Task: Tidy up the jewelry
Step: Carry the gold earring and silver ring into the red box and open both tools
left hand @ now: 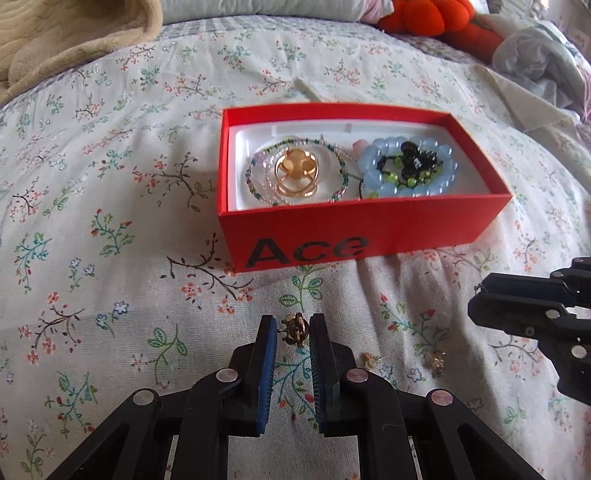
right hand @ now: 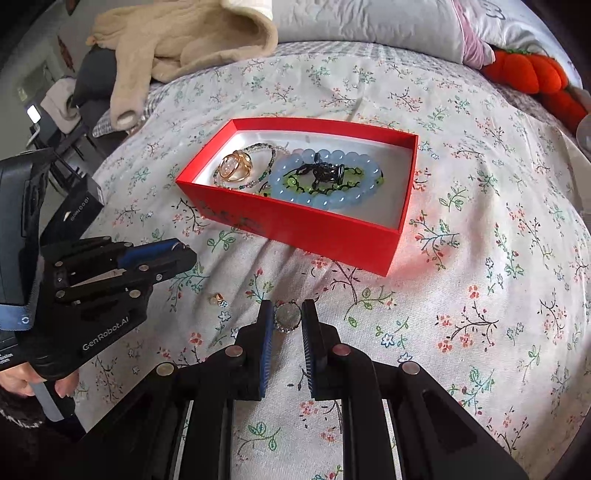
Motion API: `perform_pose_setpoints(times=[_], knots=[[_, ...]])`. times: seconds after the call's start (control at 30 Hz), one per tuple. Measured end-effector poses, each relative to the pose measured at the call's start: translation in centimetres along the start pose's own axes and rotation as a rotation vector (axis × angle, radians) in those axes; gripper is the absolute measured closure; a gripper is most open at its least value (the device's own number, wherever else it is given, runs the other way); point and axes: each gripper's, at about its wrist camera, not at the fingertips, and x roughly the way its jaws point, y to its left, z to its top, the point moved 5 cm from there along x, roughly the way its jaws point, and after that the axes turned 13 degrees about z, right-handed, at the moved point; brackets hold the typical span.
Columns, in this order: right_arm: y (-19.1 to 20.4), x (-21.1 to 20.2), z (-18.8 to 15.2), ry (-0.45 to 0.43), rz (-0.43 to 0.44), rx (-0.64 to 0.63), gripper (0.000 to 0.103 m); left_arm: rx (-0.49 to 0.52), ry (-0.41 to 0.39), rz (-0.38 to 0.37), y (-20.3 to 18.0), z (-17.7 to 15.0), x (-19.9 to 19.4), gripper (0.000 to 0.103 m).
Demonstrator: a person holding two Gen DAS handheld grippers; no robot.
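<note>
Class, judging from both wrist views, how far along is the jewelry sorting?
Done: bracelets and gold rings already lie in the red box. In hand: the left gripper pinches a small gold piece; the right gripper holds a stone-set ring. Left: two small gold pieces on the bedspread.

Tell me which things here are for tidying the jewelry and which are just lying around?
For the job:
- red box
- blue bead bracelet and gold ring inside it
- small gold piece in the left gripper
- sparkly ring in the right gripper
- two loose gold bits

Just lying about:
- beige blanket
- orange plush
- pillow
</note>
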Motion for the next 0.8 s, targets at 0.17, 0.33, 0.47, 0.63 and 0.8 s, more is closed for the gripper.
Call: perform_pose_setpoints(times=[0.17, 0.33, 0.47, 0.63, 0.8], knots=[[-0.3, -1.5, 0.8, -0.047, 0.005, 0.026, 0.087, -0.007, -0.048, -0.013, 0.3, 0.9, -2.1, 0.091], [-0.6, -3.2, 1.8, -0.090, 0.005, 0.050, 0.087, -0.015, -0.082, -0.034, 0.1, 2.3, -3.3, 0.091], [-0.6, -4.2, 2.5, -0.117, 0.005, 0.064, 0.087, -0.034, -0.096, -0.045, -0.4, 3.6, -3.5, 0.091], [-1.0, -5.0, 3.6, -0.150, -0.001, 0.086, 0.087, -0.051, -0.116, -0.074, -1.7, 5.3, -3.0, 0.091], [-2.3, -5.4, 4.4, -0.171, 0.007, 0.133, 0.087, -0.066, -0.100, -0.071, -2.5, 6.2, -1.4, 0.091]])
